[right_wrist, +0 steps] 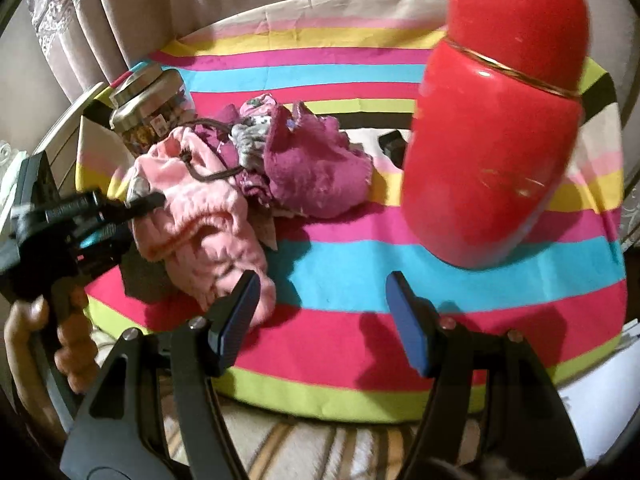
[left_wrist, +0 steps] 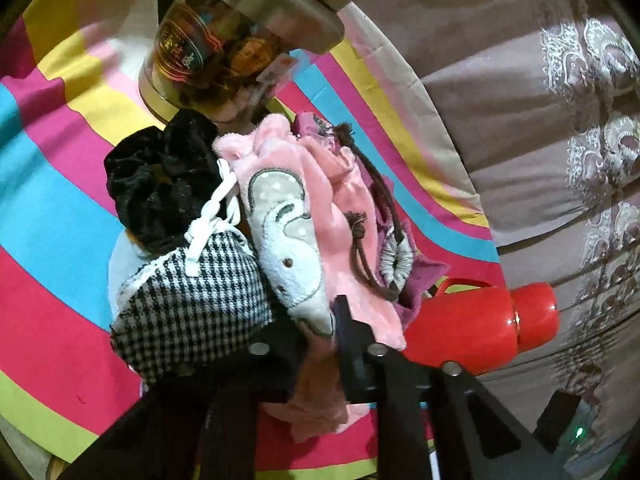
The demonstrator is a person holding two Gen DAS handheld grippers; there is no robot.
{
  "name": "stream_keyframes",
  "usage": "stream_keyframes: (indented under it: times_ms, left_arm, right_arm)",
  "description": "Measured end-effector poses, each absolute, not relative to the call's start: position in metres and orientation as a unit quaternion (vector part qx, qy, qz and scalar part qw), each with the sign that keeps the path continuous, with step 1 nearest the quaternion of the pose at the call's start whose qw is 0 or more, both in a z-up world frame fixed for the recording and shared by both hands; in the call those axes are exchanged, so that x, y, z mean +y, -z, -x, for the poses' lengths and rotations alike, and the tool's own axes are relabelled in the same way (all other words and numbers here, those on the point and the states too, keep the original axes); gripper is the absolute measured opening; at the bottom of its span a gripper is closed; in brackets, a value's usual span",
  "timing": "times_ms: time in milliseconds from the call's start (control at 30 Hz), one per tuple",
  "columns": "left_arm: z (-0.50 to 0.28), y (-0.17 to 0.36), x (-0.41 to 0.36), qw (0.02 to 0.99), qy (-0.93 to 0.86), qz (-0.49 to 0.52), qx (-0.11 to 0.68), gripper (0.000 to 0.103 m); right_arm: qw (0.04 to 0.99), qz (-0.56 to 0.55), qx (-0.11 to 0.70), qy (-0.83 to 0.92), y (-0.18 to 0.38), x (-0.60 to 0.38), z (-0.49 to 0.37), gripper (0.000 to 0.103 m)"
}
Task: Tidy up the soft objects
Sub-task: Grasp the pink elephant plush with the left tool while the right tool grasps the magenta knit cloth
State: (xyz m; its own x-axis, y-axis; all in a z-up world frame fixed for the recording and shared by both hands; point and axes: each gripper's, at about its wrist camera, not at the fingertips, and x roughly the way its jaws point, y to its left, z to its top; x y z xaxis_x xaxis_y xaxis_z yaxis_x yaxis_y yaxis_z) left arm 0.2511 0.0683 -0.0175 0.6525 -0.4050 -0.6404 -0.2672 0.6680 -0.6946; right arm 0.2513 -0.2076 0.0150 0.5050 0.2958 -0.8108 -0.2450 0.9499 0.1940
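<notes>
Lengthwise, pink pouch (left_wrist: 308, 184) runs straight out from left tool (left_wrist: 320, 320).

Two wrist cameras, both looking down along their own tongs at the striped bench (right_wrist: 340, 256).

The left wrist view sits very close over the pink pouch (left_wrist: 320, 216), with the red flask (left_wrist: 480, 328) at lower right. The right wrist view looks from further back across the bench toward the curtain (right_wrist: 132, 8). Both share the pouch (right_wrist: 200, 216), the flask (right_wrist: 492, 152) and the jar (left_wrist: 240, 40), which is at upper left in the right view (right_wrist: 148, 116).
</notes>
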Motion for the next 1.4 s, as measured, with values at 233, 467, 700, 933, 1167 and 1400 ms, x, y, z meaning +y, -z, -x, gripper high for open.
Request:
stream_keyframes:
  times_ms: [233,467,700,933,1167,1400]
  left_arm:
    - [-0.228,-0.01,0.068,0.867,0.007,0.339,0.365,0.007]
    - [-0.212,-0.029,0.065,0.895,-0.009,0.309,0.322,0.007]
    - [-0.203,-0.037,0.059,0.906,-0.016,0.298,0.301,0.007]
    - [-0.191,-0.042,0.062,0.907,-0.025,0.315,0.279,0.007]
    - [-0.18,-0.051,0.061,0.913,-0.034,0.318,0.253,0.007]
    - [-0.179,-0.056,0.054,0.917,-0.017,0.313,0.248,0.007]
  right_arm:
    - [0.869,-0.049,0.464,-0.164,-0.003,-0.188,-0.281,0.069]
    - [0.877,-0.053,0.457,-0.141,0.006,-0.178,-0.307,0.069]
    - [0.885,-0.035,0.446,-0.13,0.01,-0.167,-0.323,0.069]
    - [0.888,-0.02,0.441,-0.131,0.018,-0.162,-0.332,0.047]
    - [0.892,-0.011,0.43,-0.14,0.01,-0.164,-0.314,0.028]
    - [0.898,-0.029,0.417,-0.138,-0.008,-0.19,-0.281,0.027]
